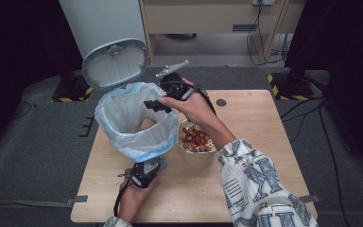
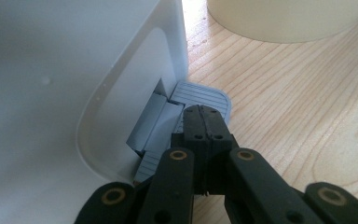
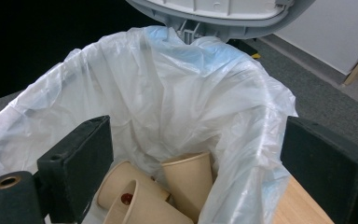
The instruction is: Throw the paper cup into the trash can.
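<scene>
A white pedal bin [image 1: 137, 124] lined with a thin plastic bag [image 3: 168, 88] stands on the wooden table [image 1: 255, 118], its grey lid [image 1: 115, 64] raised. My left gripper [image 2: 204, 116] is shut, and its tips rest on the bin's ribbed grey pedal [image 2: 209, 95] at the foot of the white wall [image 2: 51, 93]; it appears at the bin's near side [image 1: 146, 171] from above. My right gripper [image 1: 158, 101] hovers over the bin's mouth, its jaws wide open [image 3: 198, 154] with nothing between them. Paper cups [image 3: 186, 179] lie at the bottom of the bag.
A cream tub [image 1: 197, 139] holding red dates and pale snack pieces stands right of the bin, under my right forearm; its base [image 2: 284, 18] is seen beyond the pedal. Bare table lies to the right and front. Grey carpet and black stands surround it.
</scene>
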Demonstrator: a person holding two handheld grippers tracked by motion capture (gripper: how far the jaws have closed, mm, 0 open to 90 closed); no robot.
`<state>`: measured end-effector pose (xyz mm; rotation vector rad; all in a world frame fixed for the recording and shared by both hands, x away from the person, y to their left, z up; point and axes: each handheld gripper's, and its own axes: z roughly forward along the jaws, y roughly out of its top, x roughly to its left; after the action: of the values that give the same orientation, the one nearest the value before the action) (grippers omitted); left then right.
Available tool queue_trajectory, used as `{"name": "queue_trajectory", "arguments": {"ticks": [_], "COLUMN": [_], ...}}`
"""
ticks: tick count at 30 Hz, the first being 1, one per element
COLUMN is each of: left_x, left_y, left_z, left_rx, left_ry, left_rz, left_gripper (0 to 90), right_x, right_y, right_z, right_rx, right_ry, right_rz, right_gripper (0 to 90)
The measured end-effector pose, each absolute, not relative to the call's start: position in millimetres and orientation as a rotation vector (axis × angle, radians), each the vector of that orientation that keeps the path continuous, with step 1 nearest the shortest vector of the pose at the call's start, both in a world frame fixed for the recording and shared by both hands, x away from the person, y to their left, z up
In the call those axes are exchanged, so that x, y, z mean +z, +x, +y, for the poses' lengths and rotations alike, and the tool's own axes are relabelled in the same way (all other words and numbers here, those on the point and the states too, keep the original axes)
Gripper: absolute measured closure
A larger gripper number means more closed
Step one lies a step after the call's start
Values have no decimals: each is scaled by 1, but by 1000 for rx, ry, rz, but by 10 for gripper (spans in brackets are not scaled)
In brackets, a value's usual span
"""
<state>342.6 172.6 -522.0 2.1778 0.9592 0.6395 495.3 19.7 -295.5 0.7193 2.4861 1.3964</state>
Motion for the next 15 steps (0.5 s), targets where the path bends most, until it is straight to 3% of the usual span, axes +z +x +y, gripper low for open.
{"name": "queue_trajectory", "arguments": {"ticks": [15], "left_x": [-522], "left_y": [343], "left_z": [173], "left_rx": [638], "left_ry": [2181], "left_rz": [957], "left_gripper": [894], "right_x": [-293], "right_y": [496], "right_z": [-2], "right_rx": [1382], "right_ry": [730], "right_rz": [2444], "right_gripper": [93]}}
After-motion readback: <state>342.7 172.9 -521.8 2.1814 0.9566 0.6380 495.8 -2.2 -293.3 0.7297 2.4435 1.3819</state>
